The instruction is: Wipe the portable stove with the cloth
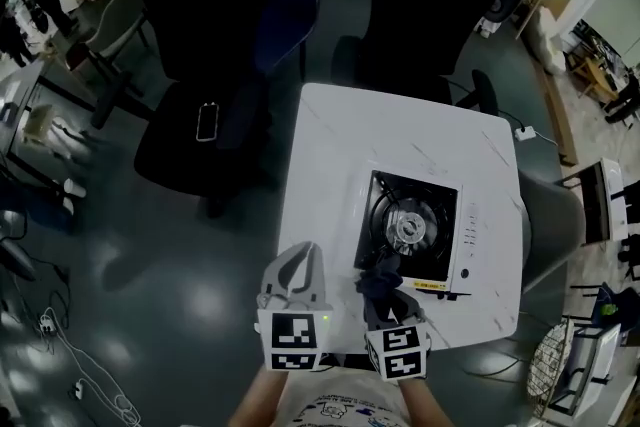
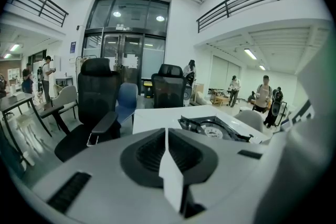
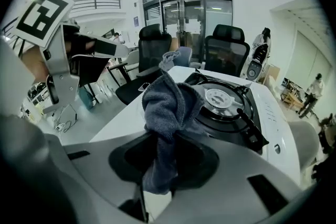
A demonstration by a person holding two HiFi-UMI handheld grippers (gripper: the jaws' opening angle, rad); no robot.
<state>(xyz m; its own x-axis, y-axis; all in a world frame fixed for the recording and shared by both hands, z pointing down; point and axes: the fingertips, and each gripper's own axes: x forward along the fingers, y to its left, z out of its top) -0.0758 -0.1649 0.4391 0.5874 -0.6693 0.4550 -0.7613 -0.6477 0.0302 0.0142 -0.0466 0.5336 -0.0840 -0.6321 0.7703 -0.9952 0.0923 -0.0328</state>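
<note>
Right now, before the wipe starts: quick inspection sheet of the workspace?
Surface: white table, only the stove on it.
Job's things: portable stove on the table's right half; grey cloth bunched up by the stove's near left corner.
Clutter: nothing seen on the table; phone on a chair seat to the left.
Grippers: left gripper jaws together, empty; right gripper shut on the cloth.
Cables: white plug and cord off the table's far right corner; loose cables on the floor at left.
Surroundings: black office chairs beyond the table; people in the background.
</note>
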